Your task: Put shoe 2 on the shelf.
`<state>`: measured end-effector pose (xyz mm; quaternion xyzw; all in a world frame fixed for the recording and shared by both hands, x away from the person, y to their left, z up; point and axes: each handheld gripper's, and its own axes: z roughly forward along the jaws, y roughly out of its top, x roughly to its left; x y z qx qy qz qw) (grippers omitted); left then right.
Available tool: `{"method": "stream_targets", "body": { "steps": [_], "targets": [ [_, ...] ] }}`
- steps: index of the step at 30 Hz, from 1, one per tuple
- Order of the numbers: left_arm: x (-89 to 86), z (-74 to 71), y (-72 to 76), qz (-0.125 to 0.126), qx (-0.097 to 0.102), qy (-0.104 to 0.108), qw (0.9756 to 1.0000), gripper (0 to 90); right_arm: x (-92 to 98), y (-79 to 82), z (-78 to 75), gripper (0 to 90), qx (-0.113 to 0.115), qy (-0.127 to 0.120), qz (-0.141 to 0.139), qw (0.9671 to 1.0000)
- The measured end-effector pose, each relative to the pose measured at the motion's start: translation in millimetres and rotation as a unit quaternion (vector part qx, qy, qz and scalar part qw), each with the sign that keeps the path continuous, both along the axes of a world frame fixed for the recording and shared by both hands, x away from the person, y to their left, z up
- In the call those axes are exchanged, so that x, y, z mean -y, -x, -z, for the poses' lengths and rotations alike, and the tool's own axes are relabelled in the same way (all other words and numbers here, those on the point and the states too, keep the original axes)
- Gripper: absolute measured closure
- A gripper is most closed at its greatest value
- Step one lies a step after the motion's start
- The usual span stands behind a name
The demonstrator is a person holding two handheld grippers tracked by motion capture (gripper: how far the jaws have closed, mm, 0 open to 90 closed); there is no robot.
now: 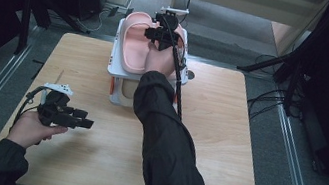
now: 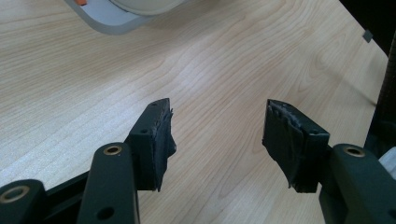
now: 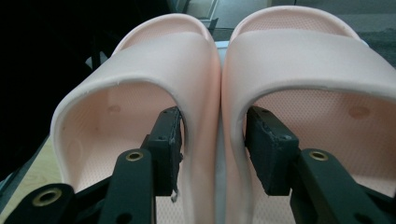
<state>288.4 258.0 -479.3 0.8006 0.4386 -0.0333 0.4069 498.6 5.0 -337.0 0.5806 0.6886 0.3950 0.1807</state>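
The high view looks forward and down from above the person's side, taking in the whole table (image 1: 214, 146) from well off. The left gripper view rides low, close over bare wood toward the rack (image 2: 107, 21) at 11 o'clock. The right gripper view sits nearly against the pink slippers (image 3: 187, 70), which the high view shows at 12 o'clock.

Left gripper (image 2: 217, 140) over light wooden table (image 2: 84, 93)
Black jaws stand apart, nothing between; grey rounded tray corner (image 2: 109, 21) lies far off.

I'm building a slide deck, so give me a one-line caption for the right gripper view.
Right hand-held gripper, one jaw inside each of two pale pink foam slide sandals set side by side.
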Motion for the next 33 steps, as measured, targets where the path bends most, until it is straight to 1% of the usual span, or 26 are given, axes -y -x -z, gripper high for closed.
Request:
{"method": "stream_targets", "body": {
  "steps": [3,5,6,7,10,13,16,17,20,22,24,26,29,31,33],
  "targets": [
    [0.1,0.4,-1.2,-0.001,-0.002,-0.004,1.0,41.9,2.8,4.5,-1.6,56.9,0.001,0.0,-0.008,1.0],
    [0.3,0.7,-1.6,-0.003,-0.003,-0.002,1.0,41.9,5.5,7.3,-3.8,57.1,0.001,-0.003,-0.013,0.9999],
    [0.2,0.7,-1.9,-0.004,-0.004,-0.004,1.0,41.9,8.0,9.3,-4.9,57.5,0.005,-0.003,-0.015,0.9999],
    [-0.3,1.0,-2.5,-0.001,-0.003,-0.005,1.0,41.9,10.4,11.6,-5.7,58.1,0.008,-0.01,-0.017,0.9998],
    [0.1,1.3,-3.4,-0.003,-0.002,-0.007,1.0,41.9,17.9,17.3,-5.4,58.4,0.008,-0.01,-0.028,0.9995],
    [1.1,1.0,-4.6,-0.003,-0.002,-0.007,1.0,41.9,23.4,21.2,-4.0,58.5,0.003,-0.015,-0.039,0.9991],
    [2.7,1.3,-6.3,-0.001,-0.003,-0.009,1.0,41.9,27.3,26.9,-3.5,58.7,0.002,-0.012,-0.053,0.9985],
    [3.2,1.4,-7.1,0.0,-0.004,-0.009,0.9999,41.9,28.4,29.1,-3.7,58.8,0.005,-0.008,-0.057,0.9983],
    [5.0,2.0,-9.7,0.001,-0.004,-0.012,0.9999,41.8,31.7,36.4,-4.5,58.8,0.005,-0.009,-0.074,0.9972],
    [6.4,2.1,-11.5,0.002,-0.002,-0.021,0.9998,41.7,33.5,42.4,-4.9,58.8,0.005,-0.012,-0.085,0.9963],
    [7.6,2.7,-13.6,0.006,-0.004,-0.023,0.9997,41.5,34.5,48.8,-5.6,58.8,0.007,-0.011,-0.097,0.9952],
    [9.1,3.1,-15.6,0.004,-0.007,-0.022,0.9997,41.1,36.3,55.4,-6.7,59.1,0.011,-0.01,-0.107,0.9942],
    [10.6,3.2,-17.5,0.004,-0.008,-0.022,0.9997,40.8,39.1,64.5,-6.6,59.4,0.011,-0.01,-0.123,0.9923],
    [11.3,3.3,-18.8,0.005,-0.007,-0.023,0.9997,40.7,42.0,72.7,-5.5,59.5,0.009,-0.018,-0.135,0.9906],
    [12.4,3.1,-20.1,0.005,-0.006,-0.025,0.9997,40.7,44.8,80.5,-4.7,60.0,0.013,-0.023,-0.143,0.9893]
  ]
}}
